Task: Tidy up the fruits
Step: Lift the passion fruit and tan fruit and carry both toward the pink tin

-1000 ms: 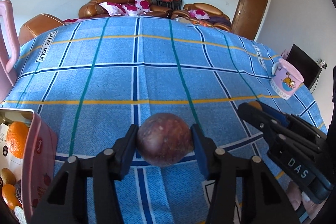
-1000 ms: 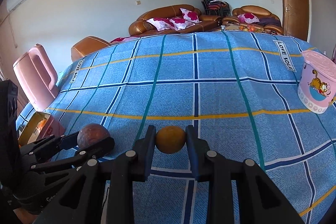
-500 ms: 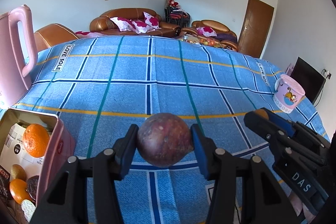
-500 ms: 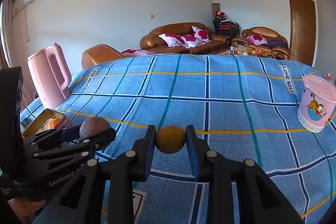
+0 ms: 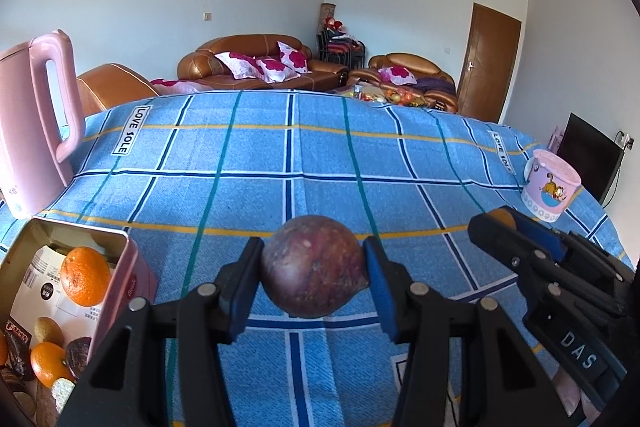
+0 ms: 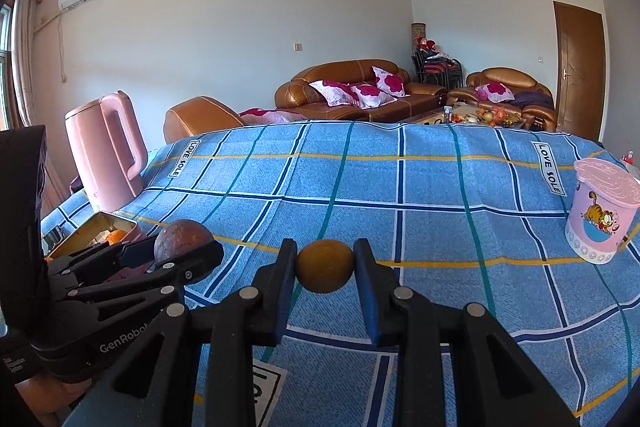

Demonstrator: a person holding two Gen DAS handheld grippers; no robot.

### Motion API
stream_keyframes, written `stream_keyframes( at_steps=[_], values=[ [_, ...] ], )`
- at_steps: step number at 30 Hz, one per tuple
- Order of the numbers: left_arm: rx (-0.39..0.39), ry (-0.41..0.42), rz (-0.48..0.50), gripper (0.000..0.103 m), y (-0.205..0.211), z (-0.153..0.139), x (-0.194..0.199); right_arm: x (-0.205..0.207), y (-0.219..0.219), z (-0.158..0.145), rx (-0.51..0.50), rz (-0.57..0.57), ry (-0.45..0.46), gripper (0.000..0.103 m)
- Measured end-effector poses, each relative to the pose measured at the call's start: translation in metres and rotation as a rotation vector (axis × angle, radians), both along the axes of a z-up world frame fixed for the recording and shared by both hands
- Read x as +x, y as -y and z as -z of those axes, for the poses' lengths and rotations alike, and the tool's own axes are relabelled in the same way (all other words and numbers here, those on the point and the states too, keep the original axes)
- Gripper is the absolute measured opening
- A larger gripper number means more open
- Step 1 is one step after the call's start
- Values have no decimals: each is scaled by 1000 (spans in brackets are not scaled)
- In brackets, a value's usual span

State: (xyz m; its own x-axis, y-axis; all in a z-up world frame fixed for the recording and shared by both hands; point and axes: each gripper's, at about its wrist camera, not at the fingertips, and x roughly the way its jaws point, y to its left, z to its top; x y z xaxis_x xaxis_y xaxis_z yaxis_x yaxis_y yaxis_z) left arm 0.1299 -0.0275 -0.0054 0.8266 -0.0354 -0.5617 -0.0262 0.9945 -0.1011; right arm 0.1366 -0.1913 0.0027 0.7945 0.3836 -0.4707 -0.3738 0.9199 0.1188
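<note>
Both fingers of the left gripper (image 5: 314, 273) press on a round dark purple fruit (image 5: 313, 266) from its two sides, so the jaws stand partly open and are closed on the fruit, which hangs above the blue checked tablecloth (image 5: 288, 155) without touching it. On the right gripper (image 6: 325, 267) the jaws are much narrower and clamp a small yellow-brown fruit (image 6: 325, 265), which is also lifted off the cloth. Seen from the right camera, the left gripper is at the left side, just beside the right one.

At the near left corner of the table stands an open pink tin box (image 5: 120, 277) (its lid is not seen). Inside it lie two oranges (image 5: 85, 275), a brownish fruit and some dark round things on printed paper. Behind the box stands a pink kettle (image 5: 34, 131), upright. At the far right edge of the table stands a pink cup with a cartoon cat (image 6: 602, 213), well apart from both grippers.
</note>
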Motion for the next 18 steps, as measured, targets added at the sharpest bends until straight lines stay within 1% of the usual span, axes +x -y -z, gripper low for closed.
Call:
stream_keyframes(
  at_steps=[10, 18],
  values=[
    [34, 58, -16, 52, 4, -6, -10, -8, 1, -3, -1, 0, 42, 31],
    [44, 82, -23, 52, 5, -8, -14, -13, 0, -5, -5, -1, 74, 31]
  ],
)
